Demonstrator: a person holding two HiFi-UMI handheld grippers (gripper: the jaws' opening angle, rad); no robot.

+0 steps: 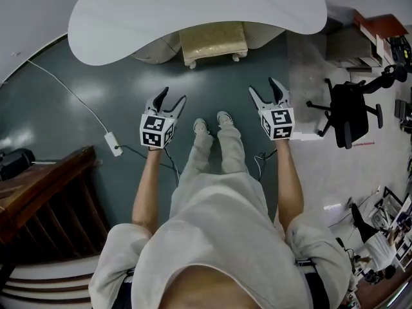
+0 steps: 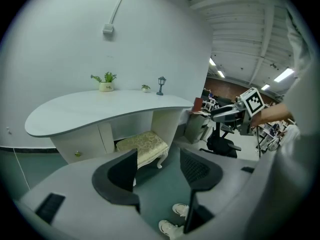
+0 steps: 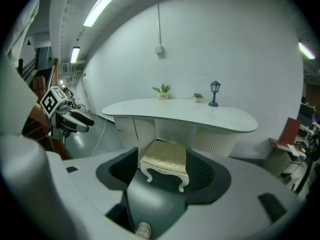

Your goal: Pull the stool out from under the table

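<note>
Person (image 1: 219, 237): stands facing the table, shoes (image 1: 212, 123) on the green floor (image 1: 84, 89), with one gripper held out on each side of the legs.
Left gripper (image 1: 175, 95): jaws spread, with only floor and shoes showing in the gap; it touches nothing.
Right gripper (image 1: 262, 85): jaws spread and empty, tips aimed toward the far side of the scene.
Stool (image 1: 212, 42): cream patterned seat on white curved legs, standing on the floor at the near edge of the tabletop (image 1: 193, 5). The near part of the seat shows; the far part is hidden beneath it.
Table top: white and curved, with two small plants and a little lamp along its far edge in the gripper views.
Done so far: nothing, by my reading. The stool is still tucked under and neither gripper has reached it.
Left to do: approach the seat or a leg, close on it, and draw it to the near side until it is clear of the tabletop.
Stool against the jaws: farther off than both grippers and well apart from them, lying between the two from left to right. In the right gripper view it sits framed in the gap; in the left gripper view it lies partly behind the left jaw.
</note>
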